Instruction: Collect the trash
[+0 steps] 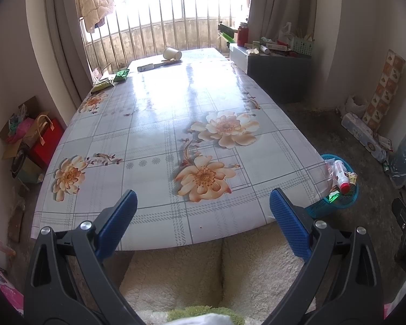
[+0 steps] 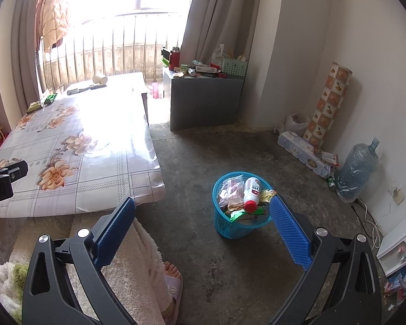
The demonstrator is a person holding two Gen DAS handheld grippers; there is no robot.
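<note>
Over the near edge of the tabletop [image 1: 159,140], the left gripper [image 1: 203,211] hangs with its blue jaws spread wide and empty. The right gripper [image 2: 203,216], jaws equally wide and holding nothing, hovers above the concrete floor, just before the blue trash basket [image 2: 230,224] that stands off the table's near right corner, filled with wrappers and a white bottle [image 2: 251,193]. At the far left edge lie green packets [image 1: 113,78]; at the far end, a tipped paper cup [image 1: 172,53].
</note>
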